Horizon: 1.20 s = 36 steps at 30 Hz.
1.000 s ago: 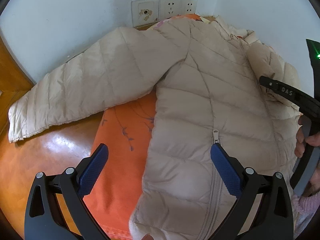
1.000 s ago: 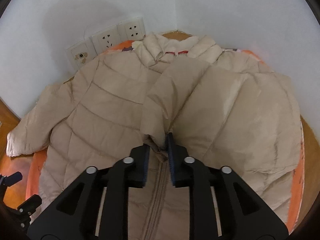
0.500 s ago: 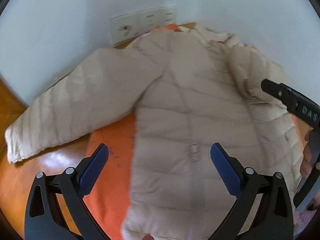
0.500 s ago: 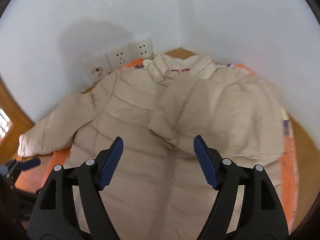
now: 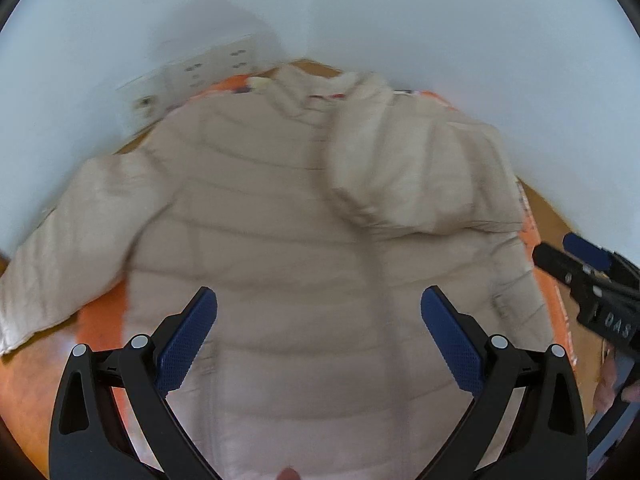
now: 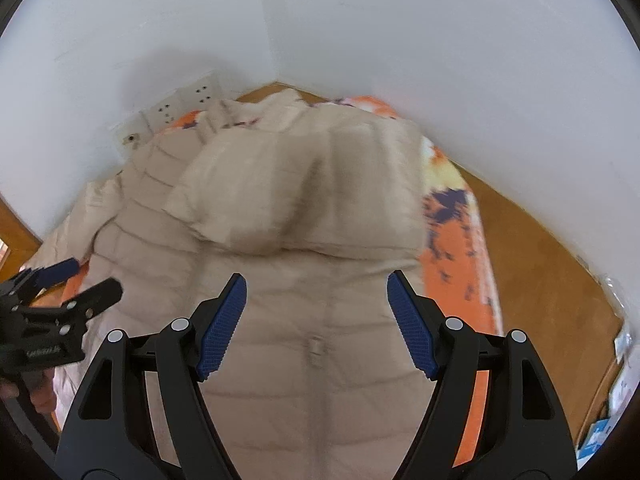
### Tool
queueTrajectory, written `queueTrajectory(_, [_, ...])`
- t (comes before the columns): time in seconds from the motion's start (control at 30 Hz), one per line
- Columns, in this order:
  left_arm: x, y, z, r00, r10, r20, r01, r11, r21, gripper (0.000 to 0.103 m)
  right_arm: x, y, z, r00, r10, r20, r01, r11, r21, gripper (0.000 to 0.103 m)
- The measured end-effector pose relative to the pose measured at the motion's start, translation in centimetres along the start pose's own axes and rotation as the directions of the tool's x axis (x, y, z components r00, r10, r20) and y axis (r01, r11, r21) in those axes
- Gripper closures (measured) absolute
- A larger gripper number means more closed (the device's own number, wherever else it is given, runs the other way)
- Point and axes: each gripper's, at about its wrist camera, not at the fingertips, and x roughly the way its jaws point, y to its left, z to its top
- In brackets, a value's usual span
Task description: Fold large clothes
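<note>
So there's a beige puffer jacket [image 5: 280,240] spread front-up on an orange floral cloth [image 6: 456,248], which covers a wooden tabletop [image 6: 540,280] pushed into a white corner. The collar [image 5: 304,92] points at the corner, right by a strip of wall sockets [image 5: 200,76].

One sleeve [image 6: 280,184] is folded in across the chest, its cuff end lying near the zipper line in the middle. The other sleeve [image 5: 68,248] is stretched straight out to the side, and its end hangs past the cloth onto bare wood. The zipper pull [image 6: 314,350] sits low on the front, roughly centred between the right gripper's fingers in the right wrist view.

Left gripper [image 5: 318,344]: jaws spread wide, nothing in them, hovering above the lower half of the jacket. The blue pads [image 5: 188,344] are clear of the fabric as far as I can tell.

Right gripper [image 6: 316,324]: same deal, jaws wide apart and empty, hanging over the jacket's midsection just below the folded sleeve.

Each gripper shows up at the edge of the other's view, so they're side by side over the jacket. Both views are pretty blurry, so the fine quilting detail is hard to make out.
</note>
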Motion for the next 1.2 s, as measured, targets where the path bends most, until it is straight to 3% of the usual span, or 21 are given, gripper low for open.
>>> queueTrajectory(0.33, [4.9,-8.7,2.9,0.998,-0.052,-0.039,0.057,0.990,0.132,0.006,-0.1,-5.8,-1.3,1.000,-0.018,-0.017,0.019,0.999,0.048,0.030])
queueTrajectory(0.5, [7.1,-12.1,4.0,0.999,0.007,-0.038,0.002,0.973,0.231,0.014,0.6,-7.3,-1.4,1.000,-0.006,-0.024,0.007,0.998,0.063,0.030])
queueTrajectory(0.57, [7.7,-12.6,4.5,0.999,0.025,-0.028,-0.018,0.971,0.239,0.023,0.9,-7.7,-1.4,1.000,0.008,-0.027,-0.006,0.997,0.071,0.030])
queueTrajectory(0.67, [8.6,-12.4,4.8,0.998,0.047,-0.042,-0.036,0.972,0.232,0.051,1.2,-7.9,-1.3,1.000,0.022,-0.021,-0.021,0.998,0.060,0.030])
queueTrajectory(0.7, [8.8,-12.2,4.9,0.997,0.058,-0.041,-0.047,0.972,0.228,0.065,1.3,-7.9,-1.3,0.999,0.030,-0.018,-0.029,0.998,0.059,0.030])
queueTrajectory(0.83, [7.9,-10.4,5.8,0.999,-0.003,-0.054,0.013,0.983,0.183,0.080,2.1,-8.1,-0.5,0.994,0.105,-0.007,-0.104,0.992,0.075,0.030])
queueTrajectory(0.97, [4.6,-7.8,7.6,1.000,-0.024,0.005,0.023,0.990,0.138,0.082,3.0,-8.1,0.8,0.990,0.137,0.012,-0.138,0.987,0.085,0.030])
queueTrajectory(1.1, [1.8,-4.2,8.9,0.997,0.021,0.070,-0.027,0.997,0.078,0.082,4.9,-7.5,2.7,0.988,0.152,0.011,-0.153,0.984,0.087,0.030])
queueTrajectory(1.2, [1.4,-1.3,9.0,0.995,0.067,0.078,-0.069,0.997,0.032,0.082,6.5,-6.9,3.8,0.988,0.154,-0.004,-0.153,0.985,0.085,0.030])
